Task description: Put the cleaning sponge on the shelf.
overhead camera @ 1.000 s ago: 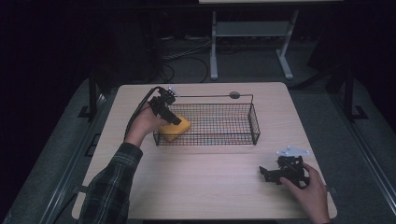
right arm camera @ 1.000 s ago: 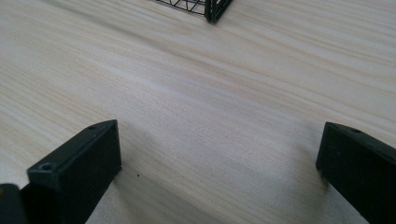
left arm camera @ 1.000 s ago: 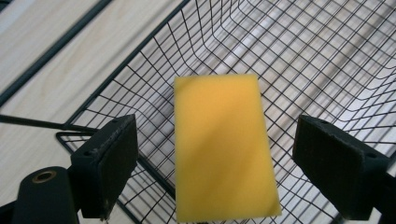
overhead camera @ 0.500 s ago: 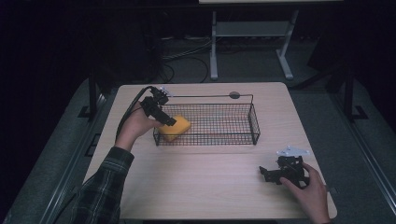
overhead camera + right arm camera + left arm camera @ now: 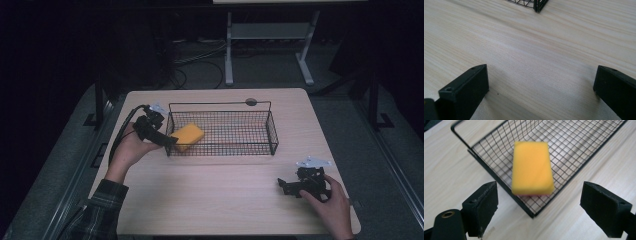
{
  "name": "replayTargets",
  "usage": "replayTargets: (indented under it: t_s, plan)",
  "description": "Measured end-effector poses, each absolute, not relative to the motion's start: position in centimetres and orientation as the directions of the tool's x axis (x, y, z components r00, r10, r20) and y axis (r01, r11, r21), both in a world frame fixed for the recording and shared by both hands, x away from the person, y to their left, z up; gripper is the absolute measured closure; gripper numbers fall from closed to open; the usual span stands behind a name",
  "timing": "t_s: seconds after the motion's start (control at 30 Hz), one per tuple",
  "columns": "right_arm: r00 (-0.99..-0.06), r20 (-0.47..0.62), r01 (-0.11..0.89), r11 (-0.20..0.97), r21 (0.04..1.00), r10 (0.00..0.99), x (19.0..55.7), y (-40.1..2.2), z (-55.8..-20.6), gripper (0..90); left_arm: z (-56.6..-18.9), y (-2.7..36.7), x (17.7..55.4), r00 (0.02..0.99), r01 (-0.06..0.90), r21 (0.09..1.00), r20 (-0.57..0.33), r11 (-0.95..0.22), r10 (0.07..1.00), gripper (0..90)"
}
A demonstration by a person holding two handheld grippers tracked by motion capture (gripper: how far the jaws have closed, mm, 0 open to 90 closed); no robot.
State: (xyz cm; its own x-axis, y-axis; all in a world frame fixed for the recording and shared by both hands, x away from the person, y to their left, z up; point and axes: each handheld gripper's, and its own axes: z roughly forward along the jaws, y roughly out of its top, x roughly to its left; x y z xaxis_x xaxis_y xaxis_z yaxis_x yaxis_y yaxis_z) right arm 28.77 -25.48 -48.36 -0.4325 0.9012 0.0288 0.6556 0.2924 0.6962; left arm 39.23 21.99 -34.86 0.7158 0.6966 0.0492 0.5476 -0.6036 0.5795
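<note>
Yellow sponge [image 5: 186, 136] lies flat on the mesh floor at the 9 o'clock end of the black wire basket [image 5: 270, 131], which sits toward 12 o'clock on the wooden table [image 5: 225, 200]. In the left gripper view the sponge [image 5: 532, 167] rests just inside the near rim of the basket [image 5: 499, 182], free of both jaws. Left gripper [image 5: 167, 140] hangs at the basket's 9 o'clock corner, jaws spread wide and empty, tips just beside the sponge: reads as a release, with the hand placed to clear the rim. Right gripper [image 5: 283, 185] rests low near the table's 5 o'clock corner, well apart from the basket, jaws likewise spread over bare wood; likely parked out of the working hand's way.
</note>
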Motion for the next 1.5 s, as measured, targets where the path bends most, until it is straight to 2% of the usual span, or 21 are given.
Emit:
replayTargets:
  t_s: [0.53, 1.0, 1.33, 1.43, 1.5]
  plan:
    - [-0.432, 0.029, 0.656, 0.292, 0.696, 0.901, 28.8, -25.5, -48.4, 0.0, -39.0, 24.4, 35.1, 0.691, 0.551, 0.619, 0.038, -0.56, 0.722, 14.3]
    - [-0.432, 0.029, 0.656, 0.292, 0.696, 0.901, 28.8, -25.5, -48.4, 0.0, -42.1, 25.2, 31.9, 0.675, 0.525, 0.657, 0.065, -0.54, 0.735, 14.5]
    - [-0.432, 0.029, 0.656, 0.292, 0.696, 0.901, 28.8, -25.5, -48.4, 0.0, -44.6, 26.2, 29.7, 0.654, 0.528, 0.683, 0.053, -0.505, 0.755, 14.5]
    - [-0.432, 0.029, 0.656, 0.292, 0.696, 0.901, 28.8, -25.5, -48.4, 0.0, -45.0, 26.6, 29.2, 0.648, 0.536, 0.695, 0.025, -0.479, 0.762, 14.5]
    - [-0.432, 0.029, 0.656, 0.292, 0.696, 0.901, 28.8, -25.5, -48.4, 0.0, -45.2, 26.7, 28.9, 0.649, 0.527, 0.696, 0.041, -0.488, 0.76, 14.5]
